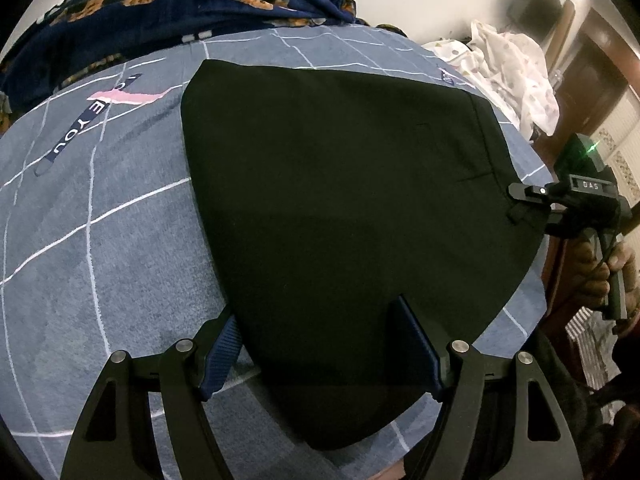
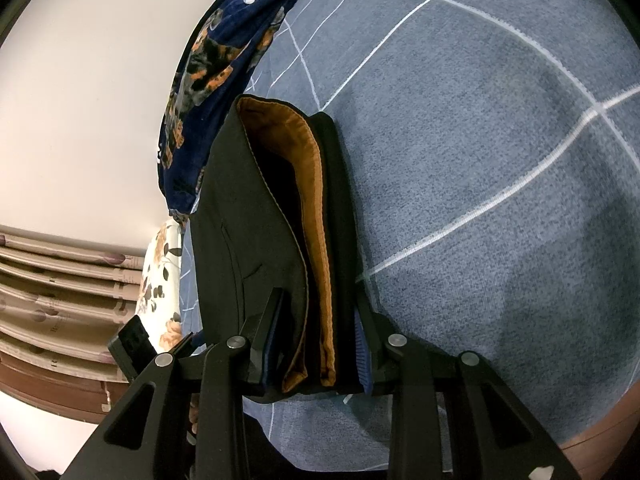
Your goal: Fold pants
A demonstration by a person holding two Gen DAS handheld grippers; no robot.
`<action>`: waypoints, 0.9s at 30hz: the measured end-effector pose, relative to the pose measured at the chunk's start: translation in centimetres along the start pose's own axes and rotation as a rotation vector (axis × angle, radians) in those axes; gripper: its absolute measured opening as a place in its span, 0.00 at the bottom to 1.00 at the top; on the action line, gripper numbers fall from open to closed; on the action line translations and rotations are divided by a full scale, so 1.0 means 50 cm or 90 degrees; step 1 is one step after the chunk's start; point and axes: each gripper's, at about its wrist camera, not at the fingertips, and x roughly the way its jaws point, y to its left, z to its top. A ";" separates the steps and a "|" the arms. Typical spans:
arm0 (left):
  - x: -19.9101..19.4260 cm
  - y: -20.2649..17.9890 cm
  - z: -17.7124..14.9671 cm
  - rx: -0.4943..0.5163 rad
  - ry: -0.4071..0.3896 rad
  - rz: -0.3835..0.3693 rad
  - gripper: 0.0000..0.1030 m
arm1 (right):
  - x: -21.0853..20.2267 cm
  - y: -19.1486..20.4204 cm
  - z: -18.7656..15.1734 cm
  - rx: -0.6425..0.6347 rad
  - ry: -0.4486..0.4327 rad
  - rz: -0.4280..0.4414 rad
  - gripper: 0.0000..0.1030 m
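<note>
Your black pants (image 1: 340, 208) lie folded flat at frame centre, tapering toward the bottom, waistband edge at right showing orange-brown lining (image 2: 316, 240) in the right wrist view, layers stacked.

The pants (image 1: 340, 208) run under the left gripper (image 1: 316, 344) at the bottom edge, so their near end is hidden. The hand (image 1: 618, 276) on the right gripper (image 1: 528, 200) is half cut off (dim too). The patterned blanket (image 1: 160, 12) leaves the frame.
</note>
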 end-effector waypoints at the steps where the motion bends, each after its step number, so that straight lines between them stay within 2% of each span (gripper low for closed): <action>1: 0.000 -0.003 0.000 0.002 0.000 0.002 0.73 | 0.000 0.000 0.000 0.000 0.000 0.000 0.27; 9: 0.001 -0.003 0.002 0.003 0.004 0.007 0.76 | -0.001 -0.001 0.002 0.001 0.000 0.001 0.27; 14: 0.006 0.003 0.015 0.005 0.017 -0.008 0.77 | -0.002 -0.003 0.004 0.004 0.000 0.005 0.27; 19: 0.010 0.017 0.027 -0.003 0.014 -0.052 0.77 | -0.003 -0.007 0.003 0.006 0.000 0.008 0.27; 27: 0.013 0.065 0.049 -0.056 0.017 -0.148 0.77 | -0.002 -0.007 0.004 0.012 0.001 0.014 0.27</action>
